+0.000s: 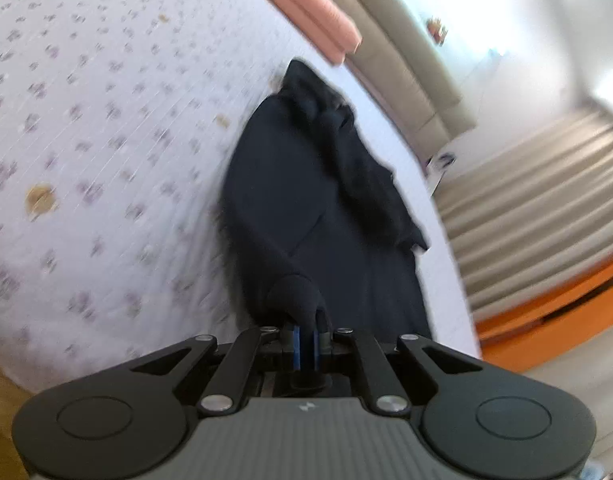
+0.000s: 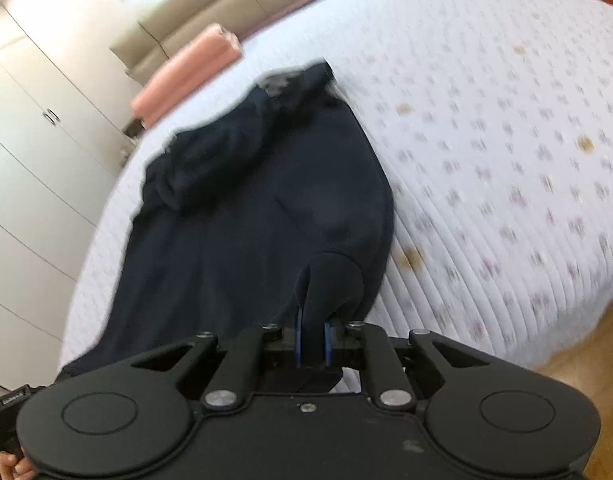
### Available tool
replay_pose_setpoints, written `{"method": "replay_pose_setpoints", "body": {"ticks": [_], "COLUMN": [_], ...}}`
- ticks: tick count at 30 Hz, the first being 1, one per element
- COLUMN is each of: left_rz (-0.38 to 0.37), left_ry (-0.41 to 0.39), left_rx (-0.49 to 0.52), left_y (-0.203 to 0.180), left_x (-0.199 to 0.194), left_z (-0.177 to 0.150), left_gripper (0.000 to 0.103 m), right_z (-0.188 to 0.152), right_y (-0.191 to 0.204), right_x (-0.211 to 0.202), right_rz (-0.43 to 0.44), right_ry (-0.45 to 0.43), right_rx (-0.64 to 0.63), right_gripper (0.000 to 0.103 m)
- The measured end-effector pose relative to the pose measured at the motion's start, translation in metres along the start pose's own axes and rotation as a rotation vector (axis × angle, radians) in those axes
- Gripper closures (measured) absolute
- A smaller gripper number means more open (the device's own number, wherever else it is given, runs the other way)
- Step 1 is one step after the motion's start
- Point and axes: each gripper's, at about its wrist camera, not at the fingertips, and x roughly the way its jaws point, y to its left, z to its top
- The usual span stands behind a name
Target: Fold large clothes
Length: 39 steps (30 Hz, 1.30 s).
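Both grippers are pinching the near hem of a dark navy garment (image 2: 242, 208), looks like a long coat or hoodie, lying lengthwise on the bed (image 2: 486, 152) near its edge. Left gripper (image 1: 306, 338) has its jaws closed tight on a bunched bit of fabric, right gripper (image 2: 312, 338) same deal on the other corner. Far end is rumpled near a pink rolled blanket (image 1: 306, 8). My guess: this is the lift-and-fold step, so next both ends should carry the hem evenly toward the collar, keeping it taut.
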Motion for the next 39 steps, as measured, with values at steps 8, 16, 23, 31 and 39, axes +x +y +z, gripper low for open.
{"method": "replay_pose_setpoints", "body": {"ticks": [8, 16, 23, 31, 39], "left_rz": [-0.021, -0.065, 0.115, 0.417, 0.566], "left_ry": [-0.033, -0.164, -0.294, -0.039, 0.027], "left_rx": [0.057, 0.127, 0.117, 0.419, 0.405], "left_y": [-0.03, -0.048, -0.08, -0.111, -0.103], "left_x": [0.044, 0.155, 0.234, 0.272, 0.303], "left_z": [0.049, 0.172, 0.276, 0.284, 0.293], "left_gripper": [0.097, 0.097, 0.036, 0.032, 0.032], "right_z": [0.06, 0.2, 0.287, 0.303, 0.329], "right_y": [0.014, 0.036, 0.047, 0.059, 0.072], "right_x": [0.035, 0.135, 0.18, 0.227, 0.288], "right_rz": [0.093, 0.085, -0.071, -0.175, -0.145], "right_ry": [-0.034, -0.206, -0.227, -0.009, 0.129], "right_rx": [-0.01, 0.01, 0.056, -0.203, -0.393], "right_gripper": [0.089, 0.09, 0.033, 0.026, 0.029]}}
